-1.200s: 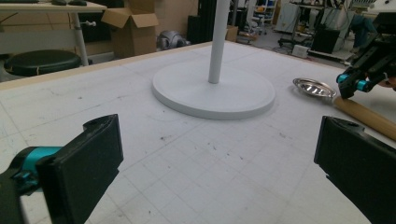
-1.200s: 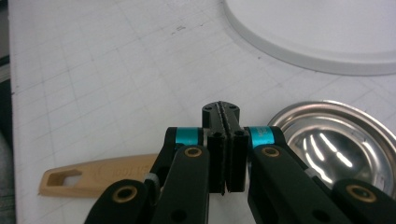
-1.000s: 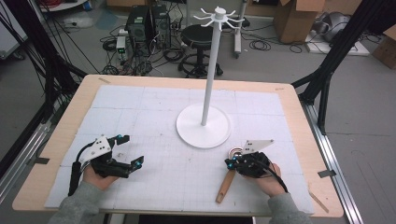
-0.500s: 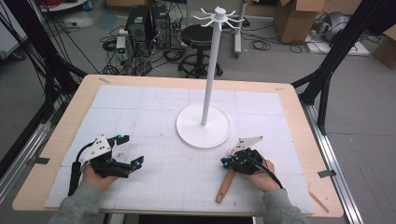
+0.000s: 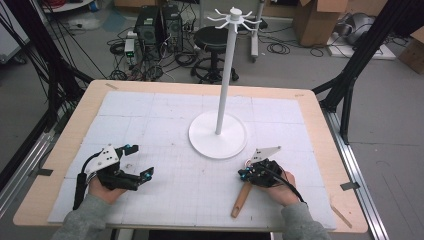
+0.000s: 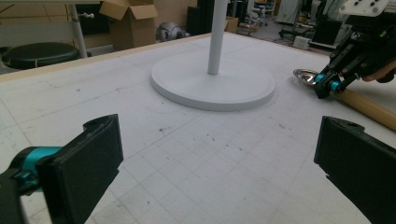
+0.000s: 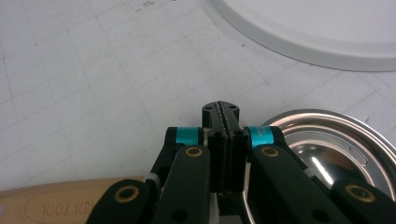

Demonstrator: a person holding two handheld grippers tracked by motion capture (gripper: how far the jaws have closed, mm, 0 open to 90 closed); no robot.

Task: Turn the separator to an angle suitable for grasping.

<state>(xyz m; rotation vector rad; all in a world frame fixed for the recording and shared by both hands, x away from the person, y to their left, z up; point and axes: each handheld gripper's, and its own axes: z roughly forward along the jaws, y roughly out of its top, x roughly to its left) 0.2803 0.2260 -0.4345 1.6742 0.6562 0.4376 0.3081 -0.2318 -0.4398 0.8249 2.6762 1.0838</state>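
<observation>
Ladle [image 5: 242, 198] with a wooden handle and a shiny metal bowl [image 7: 327, 149] is lying flat on the white gridded mat [image 5: 200, 125], just off the near right side of the white stand's round base [image 5: 218, 135]. I am seeing its handle running from under my right gripper [image 5: 243, 172] toward the near edge of the table [image 5: 320, 150], away from the base. In the right gripper view the jaws are pressed together with no gap; whether they are pinching anything I cannot tell, though the bowl is sitting right beside them. The handle is passing beneath the gripper there, stamped with lettering. My left gripper [image 5: 140, 162] is resting well to the left of the base, jaws spread wide and holding nothing. The stand's pole [image 5: 227, 75] is rising from the base to a ring of hooks [image 5: 235, 17].
</observation>
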